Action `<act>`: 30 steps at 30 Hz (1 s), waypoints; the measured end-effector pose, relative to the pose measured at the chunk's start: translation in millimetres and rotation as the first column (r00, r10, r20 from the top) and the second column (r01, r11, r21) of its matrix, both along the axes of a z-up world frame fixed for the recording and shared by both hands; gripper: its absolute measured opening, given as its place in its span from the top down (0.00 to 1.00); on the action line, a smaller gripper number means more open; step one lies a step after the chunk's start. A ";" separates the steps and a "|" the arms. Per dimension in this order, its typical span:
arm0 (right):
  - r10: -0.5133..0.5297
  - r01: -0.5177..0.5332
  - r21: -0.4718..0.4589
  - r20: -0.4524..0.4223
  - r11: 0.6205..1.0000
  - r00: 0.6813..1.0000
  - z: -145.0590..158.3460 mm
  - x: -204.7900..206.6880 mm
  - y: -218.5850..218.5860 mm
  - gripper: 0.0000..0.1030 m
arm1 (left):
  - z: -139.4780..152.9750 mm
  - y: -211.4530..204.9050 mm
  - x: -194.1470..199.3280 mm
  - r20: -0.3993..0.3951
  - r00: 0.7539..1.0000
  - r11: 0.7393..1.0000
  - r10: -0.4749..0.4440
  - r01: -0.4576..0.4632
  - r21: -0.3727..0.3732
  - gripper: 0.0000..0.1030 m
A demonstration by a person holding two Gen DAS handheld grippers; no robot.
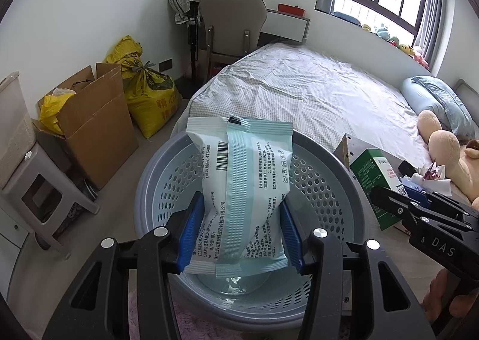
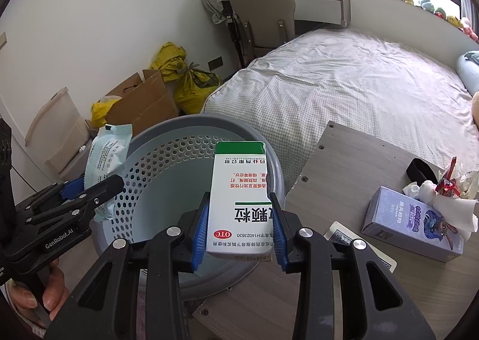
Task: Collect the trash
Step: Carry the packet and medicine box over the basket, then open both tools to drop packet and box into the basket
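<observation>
1. Bedroom walls in plain white frame one wide bed with a grey-checked sheet, and beside it sits one wood-grain bedside table.
2. One open brown cardboard box stands by the wall with a yellow plastic bag poking out of it; two tied yellow woven sacks lean just beside it.
3. One round grey perforated plastic laundry-style basket stands on the floor against the table's edge. Its bottom shows bare, with no trash lying in it.
4. One pale lilac cardboard tissue box lies on the table, with white tissue and a red wrapper bunched at its opening.
5. Two grippers show, each carrying one piece of trash above the basket's mouth.
6. The left gripper pinches one light-blue plastic wipes packet between its blue pads, the packet standing upright over the basket's centre.
7. The right gripper clamps one white-and-green cardboard medicine box between its blue pads, held over the basket's rim on the table side.
</observation>
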State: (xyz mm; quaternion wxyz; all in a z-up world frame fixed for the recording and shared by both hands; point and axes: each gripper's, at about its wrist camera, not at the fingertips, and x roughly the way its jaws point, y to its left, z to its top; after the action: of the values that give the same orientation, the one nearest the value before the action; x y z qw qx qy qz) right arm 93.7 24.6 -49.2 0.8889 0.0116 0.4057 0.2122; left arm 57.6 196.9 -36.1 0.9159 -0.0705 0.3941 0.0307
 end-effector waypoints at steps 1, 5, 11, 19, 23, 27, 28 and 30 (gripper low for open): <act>0.001 -0.001 0.001 0.000 1.000 1.000 -0.2 1.5 0.6 0.65 | -1.2 -0.9 2.5 -0.003 1.000 1.000 -0.002 0.002 0.001 0.53; 0.006 -0.006 0.004 -0.004 1.000 1.000 -2.0 9.5 3.9 0.65 | -5.8 -3.4 10.4 -0.013 1.000 1.000 -0.008 0.008 0.006 0.53; 0.028 -0.028 0.011 -0.013 1.000 1.000 -4.4 15.8 13.4 0.65 | -11.0 -2.4 18.1 -0.025 1.000 1.000 0.003 -0.002 0.012 0.53; 0.045 -0.045 -0.001 -0.018 0.999 0.999 -11.0 18.8 26.3 0.64 | -16.2 -0.4 20.3 -0.041 0.999 1.000 0.009 -0.009 0.004 0.53; 0.044 -0.044 0.000 -0.006 0.999 0.999 -6.9 15.9 25.3 0.64 | -14.9 1.2 18.7 -0.036 0.999 1.000 0.010 -0.010 -0.001 0.52; 0.042 -0.042 0.004 0.005 0.999 0.999 -2.7 12.9 24.2 0.64 | -12.4 0.3 14.4 -0.030 0.999 1.000 0.016 -0.016 0.002 0.46; 0.042 -0.042 0.006 0.006 0.999 0.999 -2.3 12.0 23.9 0.64 | -12.0 1.2 13.2 -0.030 0.999 1.000 0.016 -0.016 0.003 0.46; 0.042 -0.042 0.007 0.008 0.999 0.999 -2.0 9.6 23.2 0.63 | -11.4 1.5 12.0 -0.030 0.999 1.000 0.018 -0.018 0.005 0.45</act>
State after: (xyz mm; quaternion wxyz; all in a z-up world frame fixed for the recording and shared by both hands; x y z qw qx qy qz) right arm 103.4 47.7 -51.3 0.8858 0.0053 0.4017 0.2323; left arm 69.6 198.3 -47.5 0.9096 -0.0714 0.4072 0.0408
